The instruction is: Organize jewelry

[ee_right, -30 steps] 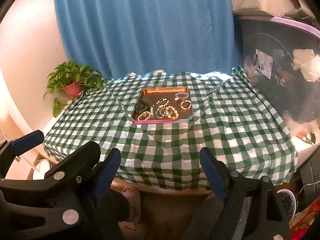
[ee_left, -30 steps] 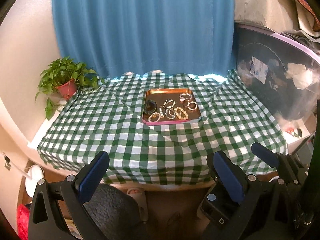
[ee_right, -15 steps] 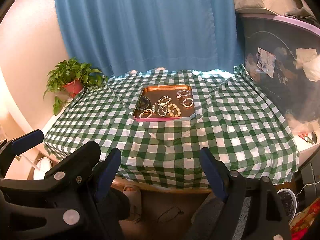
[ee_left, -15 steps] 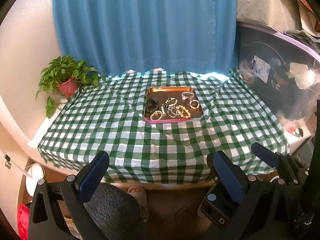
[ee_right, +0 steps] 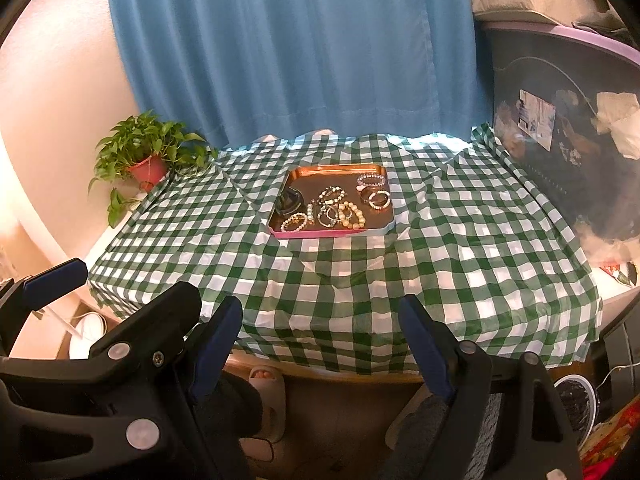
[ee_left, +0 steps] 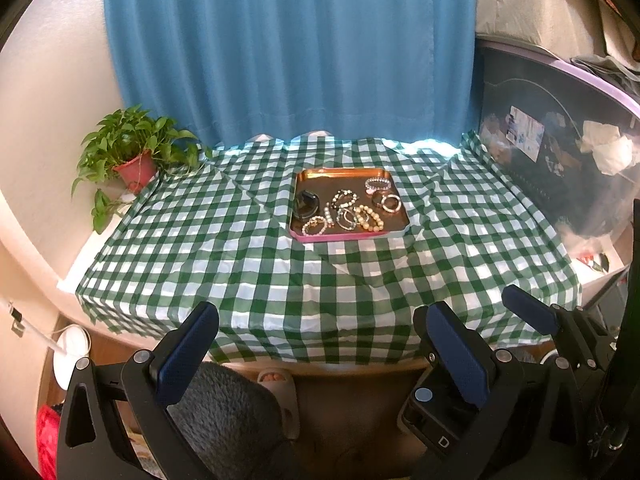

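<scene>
A copper tray (ee_left: 340, 174) (ee_right: 320, 172) with a pink front rim lies mid-table on the green checked cloth. Several beaded bracelets (ee_left: 370, 216) (ee_right: 352, 214) and a black band (ee_left: 306, 204) (ee_right: 289, 202) lie in it. My left gripper (ee_left: 320, 320) hangs open before the table's near edge, far short of the tray, with nothing between its blue pads. My right gripper (ee_right: 320, 312) is open too, at the same near edge and empty. In the left wrist view the right gripper's fingers (ee_left: 528, 312) show at the right; in the right wrist view the left gripper's fingers (ee_right: 56, 280) show at the left.
A potted plant (ee_left: 132, 156) (ee_right: 148, 156) stands at the table's far left corner. A blue curtain (ee_left: 288, 48) hangs behind. A dark storage bin (ee_left: 560, 168) crowds the right side. A slippered foot (ee_left: 276, 378) shows under the table edge.
The tray and table have slid slightly lower and right in the left wrist view. Both grippers stay open and empty.
</scene>
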{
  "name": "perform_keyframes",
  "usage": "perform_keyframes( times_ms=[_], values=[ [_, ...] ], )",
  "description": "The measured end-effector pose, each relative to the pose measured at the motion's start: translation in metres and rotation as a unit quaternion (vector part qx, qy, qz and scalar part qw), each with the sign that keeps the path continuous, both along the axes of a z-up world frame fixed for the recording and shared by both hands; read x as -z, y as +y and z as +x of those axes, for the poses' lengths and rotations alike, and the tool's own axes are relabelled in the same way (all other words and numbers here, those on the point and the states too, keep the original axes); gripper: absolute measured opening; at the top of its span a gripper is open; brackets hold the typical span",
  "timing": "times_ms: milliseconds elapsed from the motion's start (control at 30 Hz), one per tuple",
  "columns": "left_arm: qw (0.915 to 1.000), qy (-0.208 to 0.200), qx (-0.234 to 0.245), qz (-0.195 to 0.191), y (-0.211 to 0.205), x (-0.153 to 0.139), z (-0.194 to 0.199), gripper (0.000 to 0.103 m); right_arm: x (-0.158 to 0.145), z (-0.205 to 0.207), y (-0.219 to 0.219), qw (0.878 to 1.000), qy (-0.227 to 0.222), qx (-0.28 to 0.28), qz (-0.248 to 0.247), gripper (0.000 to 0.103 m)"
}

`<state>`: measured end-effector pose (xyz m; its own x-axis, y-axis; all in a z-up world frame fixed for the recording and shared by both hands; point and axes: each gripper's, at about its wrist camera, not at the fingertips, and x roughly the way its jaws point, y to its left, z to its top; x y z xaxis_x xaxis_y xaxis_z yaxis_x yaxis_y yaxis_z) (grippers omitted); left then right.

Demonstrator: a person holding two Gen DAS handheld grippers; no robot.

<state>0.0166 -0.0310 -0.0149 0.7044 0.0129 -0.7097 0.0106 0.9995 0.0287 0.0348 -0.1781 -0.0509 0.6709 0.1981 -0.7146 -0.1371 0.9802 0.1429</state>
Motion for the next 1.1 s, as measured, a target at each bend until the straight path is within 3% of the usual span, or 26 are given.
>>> perform_keyframes(
  times_ms=[1100],
  values=[
    [1.0000,0.004,0.001,0.001,0.0013,0.0019,0.0013,0.103,0.0039,0.0003,-0.0024,1.000,0.005,-0.001,0.001,0.080]
  ],
)
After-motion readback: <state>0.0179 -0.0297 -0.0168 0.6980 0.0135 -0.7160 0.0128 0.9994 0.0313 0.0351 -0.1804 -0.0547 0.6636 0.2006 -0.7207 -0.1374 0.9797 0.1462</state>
